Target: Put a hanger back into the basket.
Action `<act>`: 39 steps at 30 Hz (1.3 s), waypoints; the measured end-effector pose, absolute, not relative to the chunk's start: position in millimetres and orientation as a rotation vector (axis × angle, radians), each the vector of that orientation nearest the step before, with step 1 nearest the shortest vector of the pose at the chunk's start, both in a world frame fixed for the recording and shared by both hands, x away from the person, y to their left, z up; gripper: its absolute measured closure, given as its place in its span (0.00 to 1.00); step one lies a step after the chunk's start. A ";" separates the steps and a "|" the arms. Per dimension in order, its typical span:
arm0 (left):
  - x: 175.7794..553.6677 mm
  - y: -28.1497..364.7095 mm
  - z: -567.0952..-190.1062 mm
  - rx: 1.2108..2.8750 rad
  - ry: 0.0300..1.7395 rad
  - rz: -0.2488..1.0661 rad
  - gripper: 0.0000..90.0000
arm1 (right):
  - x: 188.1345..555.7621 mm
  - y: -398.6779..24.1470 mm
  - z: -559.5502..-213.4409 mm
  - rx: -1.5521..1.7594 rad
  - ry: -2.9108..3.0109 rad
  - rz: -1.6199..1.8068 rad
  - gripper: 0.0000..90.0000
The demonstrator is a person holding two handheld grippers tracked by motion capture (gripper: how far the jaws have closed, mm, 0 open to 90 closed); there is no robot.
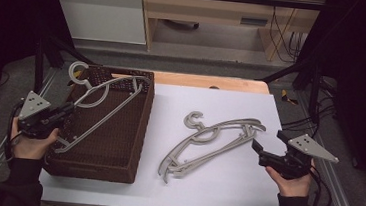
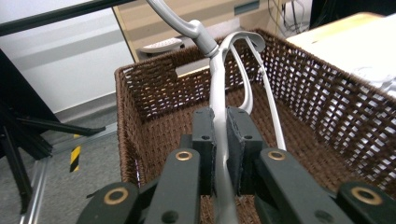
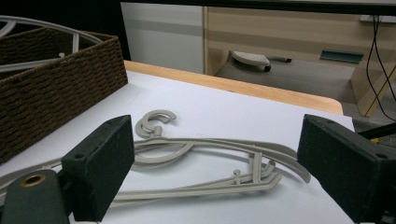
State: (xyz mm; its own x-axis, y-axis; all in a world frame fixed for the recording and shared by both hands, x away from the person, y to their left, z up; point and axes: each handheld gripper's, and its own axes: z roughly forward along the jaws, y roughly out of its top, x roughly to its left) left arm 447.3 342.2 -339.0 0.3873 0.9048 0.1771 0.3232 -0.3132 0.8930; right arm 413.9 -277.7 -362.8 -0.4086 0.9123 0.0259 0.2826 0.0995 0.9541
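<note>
A grey plastic hanger (image 1: 90, 86) lies slanted across the brown wicker basket (image 1: 144, 124) at the table's left, its hook sticking out over the far left corner. My left gripper (image 1: 67, 110) reaches in over the basket's left rim. In the left gripper view this gripper (image 2: 220, 121) is shut on the hanger (image 2: 215, 84), whose arm runs up between the pads over the basket (image 2: 140, 93). Two more grey hangers (image 1: 203, 135) lie stacked on the white sheet. My right gripper (image 1: 268, 141) rests open just right of them. Its own view has the jaws (image 3: 215, 149) wide apart, the hangers (image 3: 210, 141) beyond them.
A white sheet (image 1: 211, 100) covers the table, with a wooden edge (image 1: 208, 81) at the back. The basket's wall (image 3: 56, 88) stands to the left in the right gripper view. Metal rails run along both table sides, and a wooden desk with cables stands behind.
</note>
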 end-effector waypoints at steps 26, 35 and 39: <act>479.8 338.7 -360.4 2.007 1.050 0.867 0.91 | 414.8 -275.9 -363.7 1.175 1.778 1.323 0.12; 484.1 341.2 -365.8 2.059 1.157 0.775 0.83 | 414.2 -276.9 -363.0 1.171 1.776 1.324 0.12; 474.6 342.8 -352.6 1.962 1.155 0.764 0.72 | 414.4 -276.7 -363.1 1.171 1.777 1.322 0.12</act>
State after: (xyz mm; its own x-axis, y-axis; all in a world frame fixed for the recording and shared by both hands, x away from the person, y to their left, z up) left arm 474.6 342.8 -352.6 0.4223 0.8974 0.1276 0.4685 -0.3366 0.8168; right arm 414.4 -276.7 -363.1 -0.4103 0.9116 0.0239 0.2851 0.1033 0.9529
